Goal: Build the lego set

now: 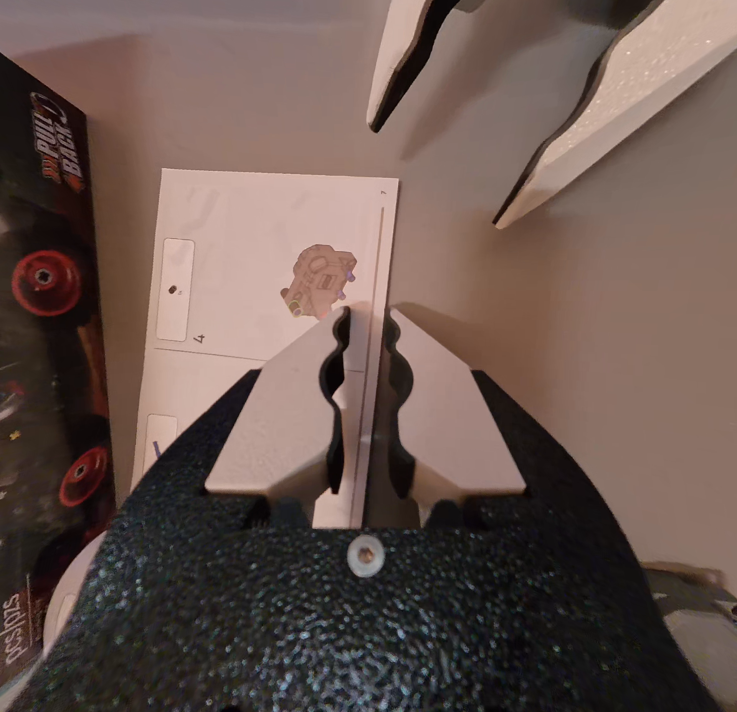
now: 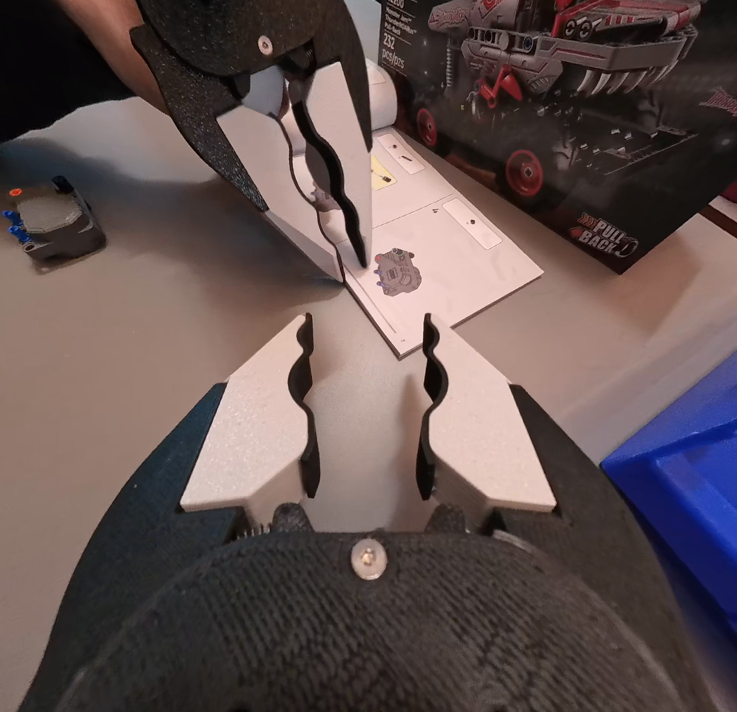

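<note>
Left gripper (image 2: 353, 272) narrowed around booklet (image 2: 458, 270) edge, tips on page. Right gripper (image 2: 367, 326) spread, hovering above table (image 2: 119, 354). Grey lego block (image 2: 56, 226) at nine o'clock; box (image 2: 578, 94) at one.

Table (image 2: 119, 354): grey, matte.
Booklet (image 2: 458, 278): open, flat, ahead of right gripper.
Box (image 2: 558, 114): beyond booklet.
Bin (image 2: 686, 493): blue, right.
Grey assembly (image 2: 56, 226): far left.

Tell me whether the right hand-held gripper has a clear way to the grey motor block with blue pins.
Probably yes: the right hand-held gripper is open and empty, and bare table lies between it and the grey motor block.
</note>
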{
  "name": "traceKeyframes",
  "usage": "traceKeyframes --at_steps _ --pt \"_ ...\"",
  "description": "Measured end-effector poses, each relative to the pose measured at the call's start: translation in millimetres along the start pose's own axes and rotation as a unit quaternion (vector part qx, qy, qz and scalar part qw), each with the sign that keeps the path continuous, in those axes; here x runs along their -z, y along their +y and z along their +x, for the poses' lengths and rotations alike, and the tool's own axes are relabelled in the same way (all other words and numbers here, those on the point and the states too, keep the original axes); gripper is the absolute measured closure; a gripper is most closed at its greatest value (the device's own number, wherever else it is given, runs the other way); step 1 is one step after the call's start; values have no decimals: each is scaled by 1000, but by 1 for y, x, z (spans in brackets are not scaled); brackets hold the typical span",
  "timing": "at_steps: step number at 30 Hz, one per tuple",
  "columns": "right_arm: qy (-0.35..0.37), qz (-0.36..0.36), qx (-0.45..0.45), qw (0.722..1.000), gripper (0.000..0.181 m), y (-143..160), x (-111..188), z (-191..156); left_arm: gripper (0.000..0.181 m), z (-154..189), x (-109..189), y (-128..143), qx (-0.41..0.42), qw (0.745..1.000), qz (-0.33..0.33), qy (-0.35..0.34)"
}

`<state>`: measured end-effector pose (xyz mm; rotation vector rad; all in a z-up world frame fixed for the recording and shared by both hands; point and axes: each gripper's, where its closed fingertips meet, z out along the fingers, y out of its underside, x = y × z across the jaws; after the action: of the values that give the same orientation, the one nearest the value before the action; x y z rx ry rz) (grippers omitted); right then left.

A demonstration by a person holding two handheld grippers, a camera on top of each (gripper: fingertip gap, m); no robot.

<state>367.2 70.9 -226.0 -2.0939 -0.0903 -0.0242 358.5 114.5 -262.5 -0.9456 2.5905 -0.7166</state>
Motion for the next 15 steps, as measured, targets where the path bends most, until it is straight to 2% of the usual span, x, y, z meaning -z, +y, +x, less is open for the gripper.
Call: traceKeyframes --at_steps 5,9,15 --pt "1 -12 1 1000 128 5 -2 0 175 0 4 -3 10 1000 18 7" --pt "5 -19 -1 1000 128 7 -3 2 170 -4 9 -4 13 1000 19 1" --pt "12 -33 -2 999 130 11 -7 3 173 -9 14 -5 15 999 25 -13"
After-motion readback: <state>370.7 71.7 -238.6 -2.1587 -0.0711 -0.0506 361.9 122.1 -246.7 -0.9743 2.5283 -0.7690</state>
